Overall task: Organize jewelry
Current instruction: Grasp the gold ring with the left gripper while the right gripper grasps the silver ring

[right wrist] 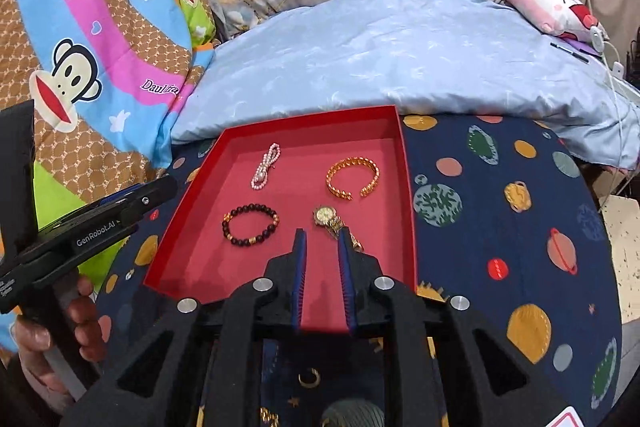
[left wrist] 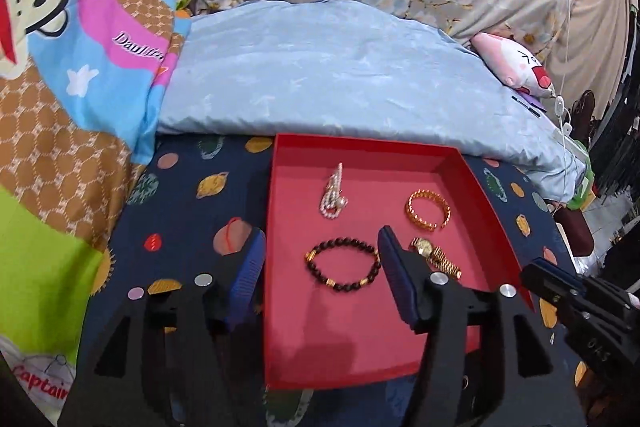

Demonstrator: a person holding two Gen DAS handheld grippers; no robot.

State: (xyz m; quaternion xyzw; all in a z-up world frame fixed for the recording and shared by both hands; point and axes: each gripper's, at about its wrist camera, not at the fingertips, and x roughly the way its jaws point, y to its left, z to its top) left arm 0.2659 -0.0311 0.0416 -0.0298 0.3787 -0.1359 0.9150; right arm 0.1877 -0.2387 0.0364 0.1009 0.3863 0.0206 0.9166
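Observation:
A red tray (left wrist: 360, 151) (right wrist: 406, 187) lies on a dark planet-print cloth. In it are a pearl strand (left wrist: 332, 195) (right wrist: 265, 166), a gold cuff bangle (left wrist: 428, 209) (right wrist: 353, 177), a dark bead bracelet (left wrist: 343, 264) (right wrist: 250, 224) and a gold watch (left wrist: 436, 255) (right wrist: 330, 219). My left gripper (left wrist: 320, 259) is open, its fingers astride the tray's left wall and the bead bracelet. My right gripper (right wrist: 322, 239) is open and empty, just short of the watch, its right finger beside the strap. It also shows at the right of the left wrist view (left wrist: 560, 287).
A light blue pillow (left wrist: 340, 79) (right wrist: 400, 59) lies right behind the tray. A cartoon monkey quilt (left wrist: 60, 67) (right wrist: 100, 47) is on the left. A pink plush toy (left wrist: 516, 63) (right wrist: 552, 7) and white cables lie at the far right. The planet cloth (right wrist: 500, 207) extends right of the tray.

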